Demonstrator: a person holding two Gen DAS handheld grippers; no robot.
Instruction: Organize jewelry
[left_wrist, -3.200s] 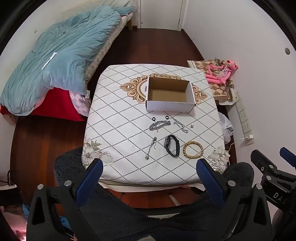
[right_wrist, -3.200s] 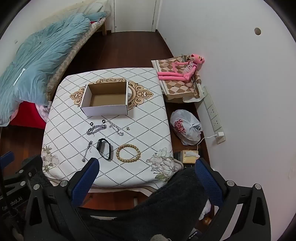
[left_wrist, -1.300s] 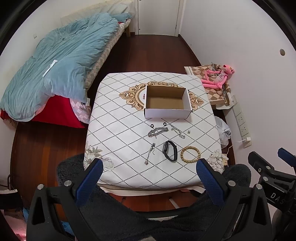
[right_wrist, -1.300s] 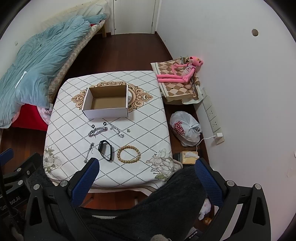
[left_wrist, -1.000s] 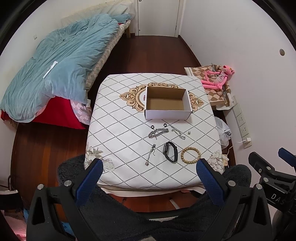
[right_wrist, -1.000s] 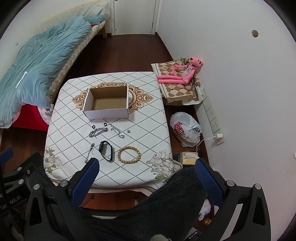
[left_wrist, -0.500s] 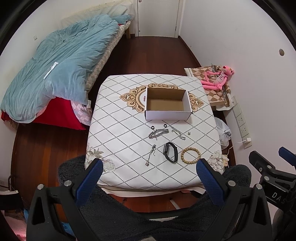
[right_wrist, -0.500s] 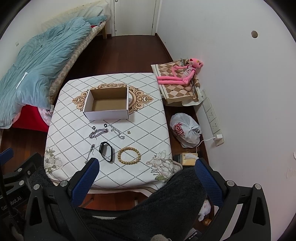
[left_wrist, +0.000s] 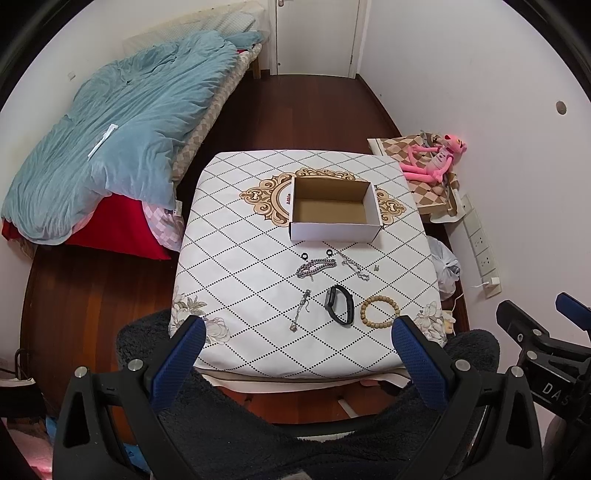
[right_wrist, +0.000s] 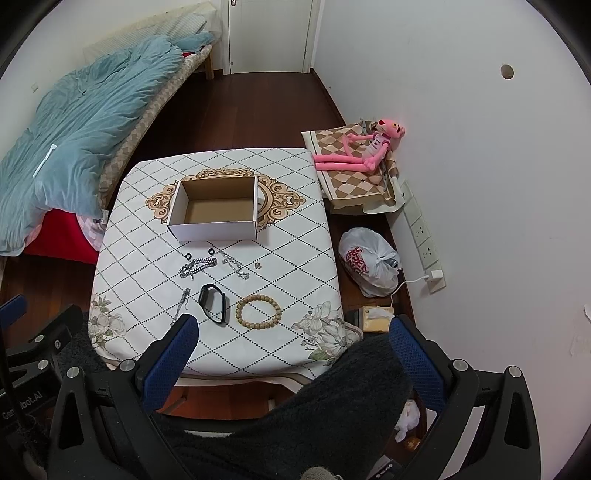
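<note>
**Above the table: both grippers open, jewelry loose on the cloth**

On the table (left_wrist: 236, 258), a white cloth with a black dotted diamond grid, gold scroll medallion at centre, floral prints at the near corners. Cardboard box (left_wrist: 334, 209) sits on the medallion: rectangular, white outside, brown inside, lid-less, nothing visible in it.

Jewelry lies at the box's 6 o'clock, all clear of it:
- two small black rings (left_wrist: 304, 256) just beside the box's front wall
- bunched silver chain (left_wrist: 316, 266), coarse links
- thinner silver chain (left_wrist: 354, 266) at its 3 o'clock, tiny metal stud (left_wrist: 376, 267) further out
- slim silver piece (left_wrist: 301, 310), straight and narrow, type unclear
- black band (left_wrist: 338, 305), smooth oval loop
- wooden bead bracelet (left_wrist: 380, 312), round tan beads, at the band's 3 o'clock, not touching

Left gripper (left_wrist: 299, 358): jaws spread wide, nothing between them, blue textured pads (left_wrist: 177, 362), held short of the table's near edge over dark fuzzy fabric (left_wrist: 258, 435).
Right gripper (right_wrist: 291, 358): same, wide apart and holding nothing, at the table's 5 o'clock.

Off-table: rumpled teal duvet (left_wrist: 118, 125) at 10 o'clock, pink plush toy (right_wrist: 362, 151) on a checked cushion at 2 o'clock, knotted plastic bag (right_wrist: 369, 258) on dark wood floor.
</note>
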